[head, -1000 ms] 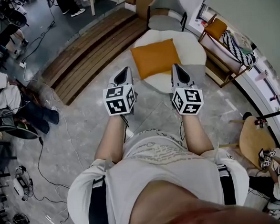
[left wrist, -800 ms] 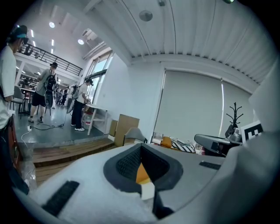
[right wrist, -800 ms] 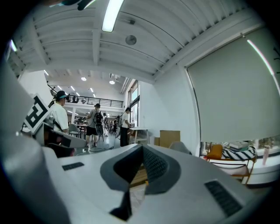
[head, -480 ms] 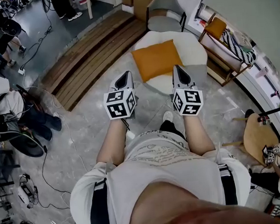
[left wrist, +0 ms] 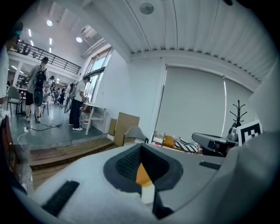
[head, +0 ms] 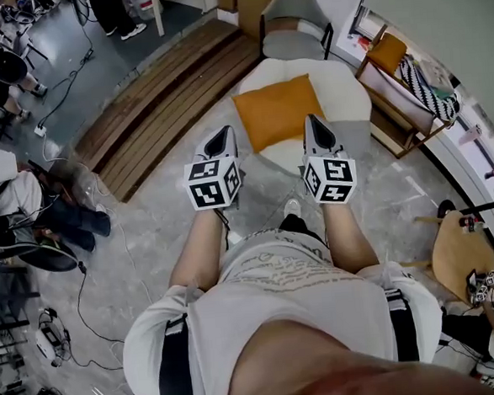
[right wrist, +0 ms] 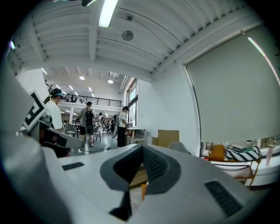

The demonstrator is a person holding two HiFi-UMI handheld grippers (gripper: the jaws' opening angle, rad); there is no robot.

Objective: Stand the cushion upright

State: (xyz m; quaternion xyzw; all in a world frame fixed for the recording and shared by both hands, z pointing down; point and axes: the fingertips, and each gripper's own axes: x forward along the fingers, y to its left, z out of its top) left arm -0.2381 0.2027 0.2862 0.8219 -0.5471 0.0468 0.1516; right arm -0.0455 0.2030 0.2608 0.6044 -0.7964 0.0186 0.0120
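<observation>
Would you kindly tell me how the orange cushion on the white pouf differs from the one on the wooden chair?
The pouf cushion lies flat and alone; the chair cushion sits tucked beside a striped cushion. The pouf cushion shows larger in the head view. Both are orange.

**No readable text in view**

Nothing legible shows in any view. The cube [head: 212, 183] on the left gripper [head: 222, 135] and the one on the right gripper [head: 313, 122], both just above the shirt [head: 281, 317] in the head view, bear black-and-white square code patterns, not letters or numbers. The shirt's chest carries a faint pale print [head: 273, 268], too blurred to read.
</observation>
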